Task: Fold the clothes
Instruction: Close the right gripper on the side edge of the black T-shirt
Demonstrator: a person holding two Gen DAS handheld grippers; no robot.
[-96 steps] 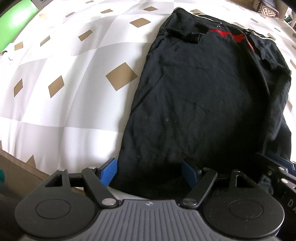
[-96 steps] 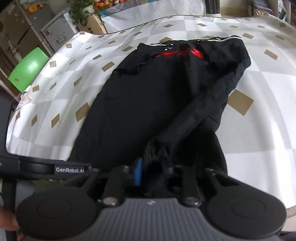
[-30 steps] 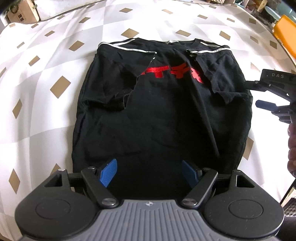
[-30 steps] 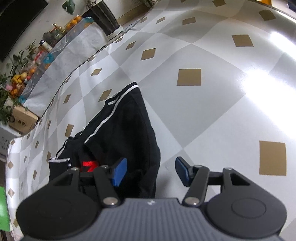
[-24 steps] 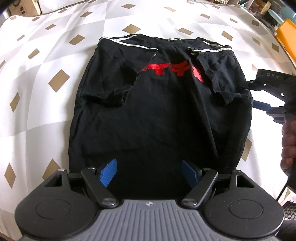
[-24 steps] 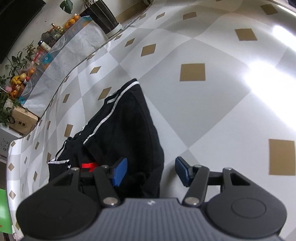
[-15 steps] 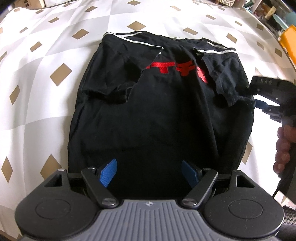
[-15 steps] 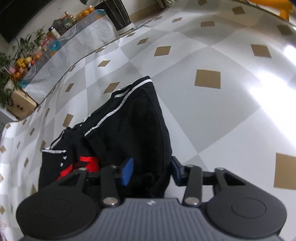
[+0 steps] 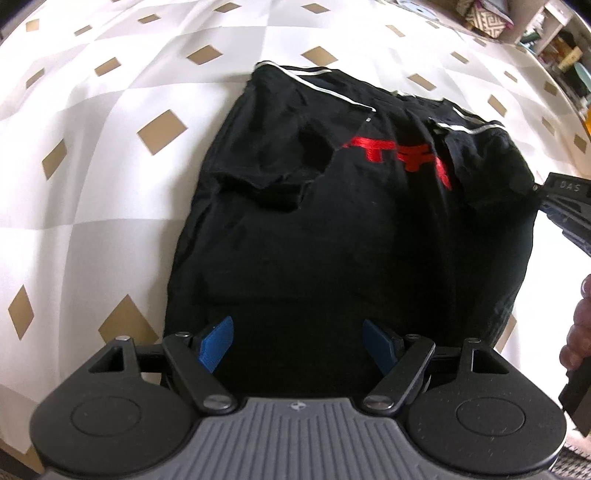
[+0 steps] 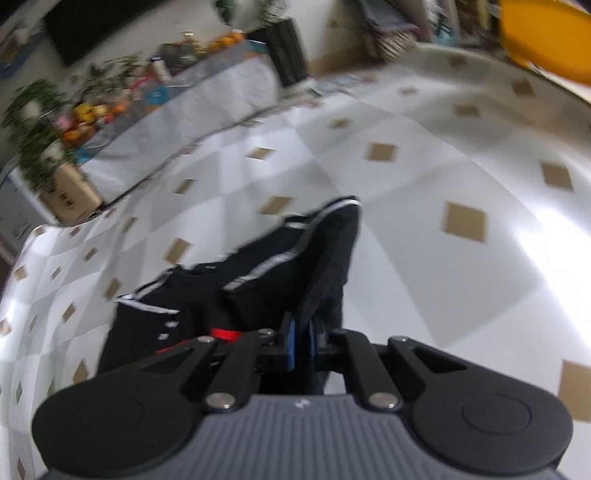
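A black T-shirt [image 9: 332,229] with red lettering and white-striped sleeves lies on the checked tablecloth [image 9: 92,155], both sleeves folded in over its chest. My left gripper [image 9: 297,341] hovers open over the shirt's near hem, its blue pads apart and pinching nothing. My right gripper [image 10: 300,345] is shut on the shirt's right edge, and a ridge of black cloth [image 10: 325,258] rises from its pads. In the left wrist view the right gripper's body [image 9: 569,206] reaches in from the right at the shirt's side, with a person's hand [image 9: 576,332] below it.
The white and grey tablecloth with tan diamonds [image 10: 424,221] stretches past the shirt on all sides. Beyond the table's far edge stand a bench with plants and fruit [image 10: 92,110], a cardboard box [image 10: 70,195] and an orange object [image 10: 546,33].
My right gripper's jaws closed on the shirt's right edge and lifted it a little. The right wrist view rolled and blurred. The left gripper stayed open and drifted closer over the hem.
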